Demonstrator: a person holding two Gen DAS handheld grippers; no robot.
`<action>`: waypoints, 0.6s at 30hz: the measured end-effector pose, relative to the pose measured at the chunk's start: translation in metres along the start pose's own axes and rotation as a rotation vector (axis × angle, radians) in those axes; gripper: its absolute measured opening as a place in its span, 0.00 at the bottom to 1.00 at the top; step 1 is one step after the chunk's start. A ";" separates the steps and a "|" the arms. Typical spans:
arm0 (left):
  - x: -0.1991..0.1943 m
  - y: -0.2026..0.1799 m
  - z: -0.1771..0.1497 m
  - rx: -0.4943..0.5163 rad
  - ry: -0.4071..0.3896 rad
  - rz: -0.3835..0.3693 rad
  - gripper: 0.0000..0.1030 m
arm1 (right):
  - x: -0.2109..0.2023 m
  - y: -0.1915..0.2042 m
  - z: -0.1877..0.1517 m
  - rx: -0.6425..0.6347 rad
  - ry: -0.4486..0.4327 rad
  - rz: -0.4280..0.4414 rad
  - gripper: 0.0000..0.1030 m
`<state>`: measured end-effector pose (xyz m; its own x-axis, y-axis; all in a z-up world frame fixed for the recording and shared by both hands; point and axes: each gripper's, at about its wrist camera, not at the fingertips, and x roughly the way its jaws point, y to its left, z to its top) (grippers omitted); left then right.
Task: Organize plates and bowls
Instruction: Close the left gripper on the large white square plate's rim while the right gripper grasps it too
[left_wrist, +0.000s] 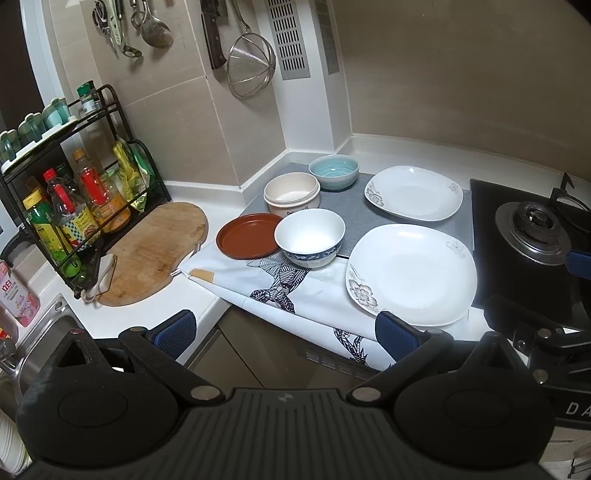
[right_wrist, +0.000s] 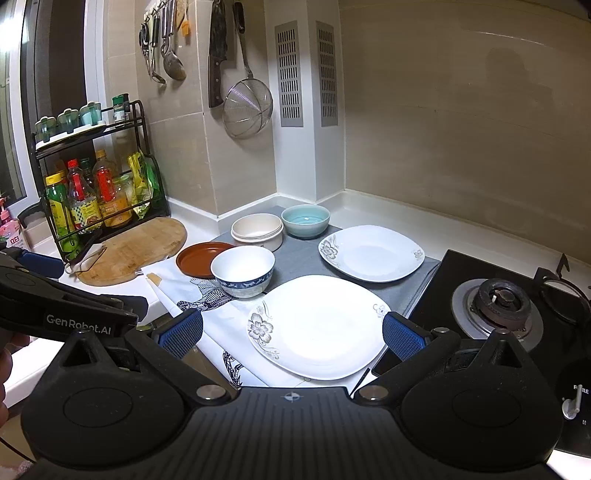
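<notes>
Two white square plates with flower prints lie on the counter: a near one and a far one. A white bowl with a blue band stands beside a brown plate. Behind them are a cream bowl stack and a teal bowl. My left gripper is open and empty, short of the counter edge. My right gripper is open and empty, its fingers on either side of the near plate.
A wooden cutting board and a bottle rack stand at the left. A gas burner is at the right. Utensils and a strainer hang on the wall. A sink is at the far left.
</notes>
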<state>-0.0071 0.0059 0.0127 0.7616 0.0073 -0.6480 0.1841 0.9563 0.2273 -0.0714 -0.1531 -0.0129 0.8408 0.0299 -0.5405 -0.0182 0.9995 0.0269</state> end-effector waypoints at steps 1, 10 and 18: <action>0.001 0.000 0.001 0.001 0.003 -0.002 1.00 | 0.001 0.000 0.000 0.001 0.002 0.001 1.00; 0.035 0.016 0.005 -0.027 0.029 -0.056 1.00 | 0.029 -0.021 -0.001 0.111 0.069 -0.019 1.00; 0.128 0.028 0.027 0.058 0.076 -0.216 1.00 | 0.055 -0.030 0.001 0.218 -0.112 -0.096 1.00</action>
<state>0.1125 0.0259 -0.0445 0.6519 -0.1716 -0.7386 0.3750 0.9196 0.1174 -0.0246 -0.1812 -0.0428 0.8881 -0.0786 -0.4529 0.1712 0.9710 0.1671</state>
